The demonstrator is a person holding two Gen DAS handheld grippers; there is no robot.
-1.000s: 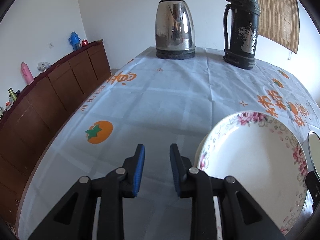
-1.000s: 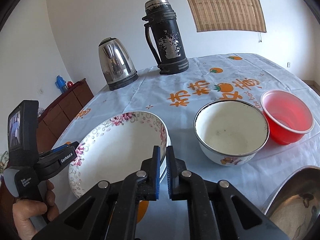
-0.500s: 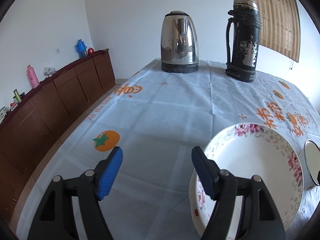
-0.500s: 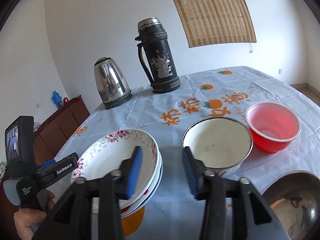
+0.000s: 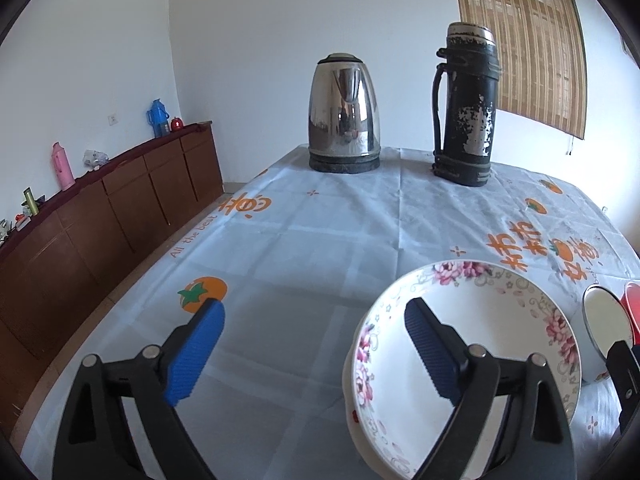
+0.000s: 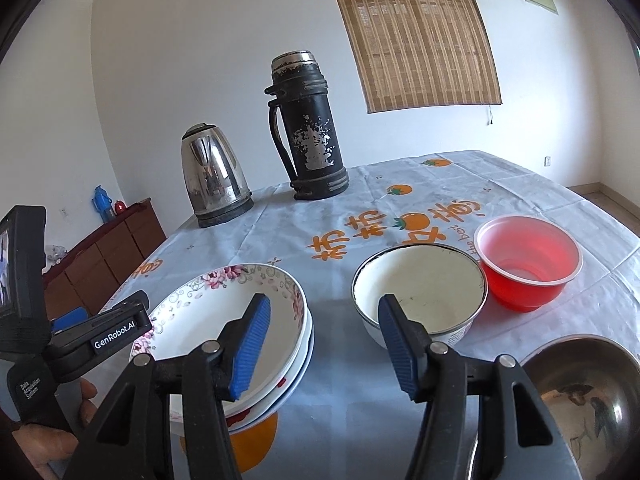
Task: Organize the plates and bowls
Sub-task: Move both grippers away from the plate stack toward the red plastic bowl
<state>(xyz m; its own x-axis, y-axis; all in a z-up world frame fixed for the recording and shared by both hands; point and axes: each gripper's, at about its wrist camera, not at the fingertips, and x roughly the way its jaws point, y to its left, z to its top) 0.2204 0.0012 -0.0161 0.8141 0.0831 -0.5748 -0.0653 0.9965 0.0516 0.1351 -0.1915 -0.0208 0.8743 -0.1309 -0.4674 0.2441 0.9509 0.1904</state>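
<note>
A stack of floral-rimmed white plates (image 6: 224, 312) sits on the table; it also shows in the left wrist view (image 5: 480, 340). A white enamel bowl (image 6: 420, 288) stands right of the stack, a red plastic bowl (image 6: 528, 260) beyond it, and a steel bowl (image 6: 588, 392) at the near right. My left gripper (image 5: 312, 344) is open and empty, its right finger over the plates' left rim. My right gripper (image 6: 324, 340) is open and empty, above the gap between the plates and the enamel bowl.
A steel kettle (image 5: 344, 120) and a worn black thermos (image 5: 466, 108) stand at the table's far end. A brown sideboard (image 5: 100, 208) with small bottles runs along the left wall. The tablecloth (image 5: 300, 240) has orange prints.
Both grippers have opened wide from nearly shut. Both views have pulled back and risen a little from the plates.
</note>
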